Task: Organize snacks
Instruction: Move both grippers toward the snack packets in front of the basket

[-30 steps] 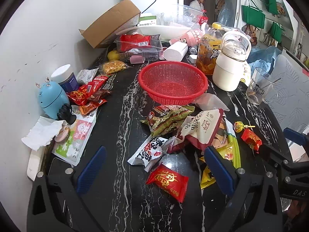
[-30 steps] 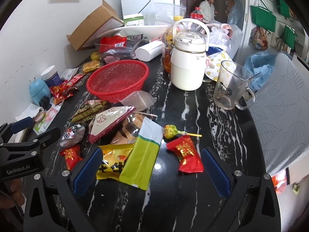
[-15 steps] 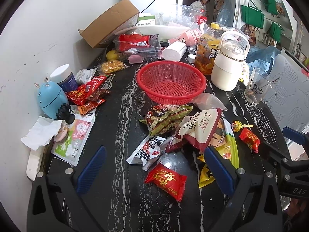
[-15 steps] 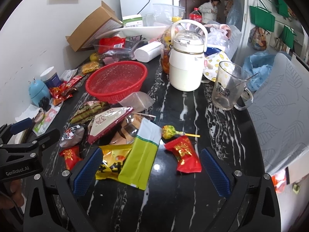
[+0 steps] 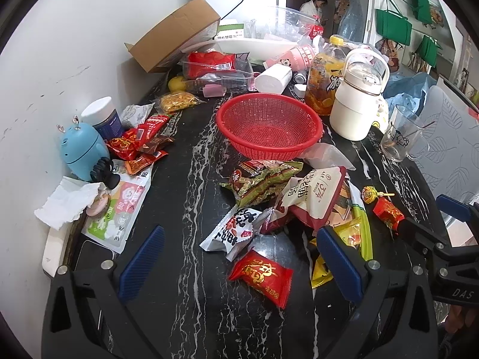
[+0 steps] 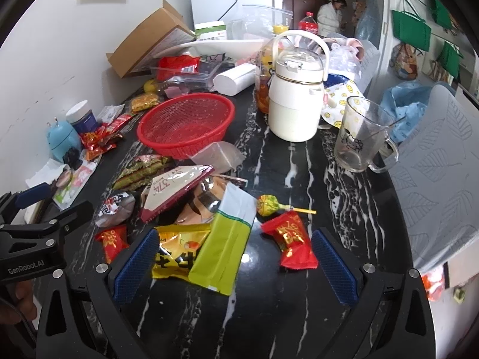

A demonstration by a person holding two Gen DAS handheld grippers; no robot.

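Over the last second both views have crept slightly forward; no packet has shifted, so sorting has not begun. The red basket (image 5: 269, 127) stands empty on the worktop (image 5: 191, 185), with the snack pile (image 6: 191, 209) just before it. Left hand-held gripper (image 5: 239, 261) and right hand-held gripper (image 6: 236, 264) hover low, jaws apart, holding nothing.

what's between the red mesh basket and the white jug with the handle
Bare black marble tabletop: in the right wrist view the red mesh basket and the white jug stand apart, nothing between. A clear plastic bag lies just nearer the camera.
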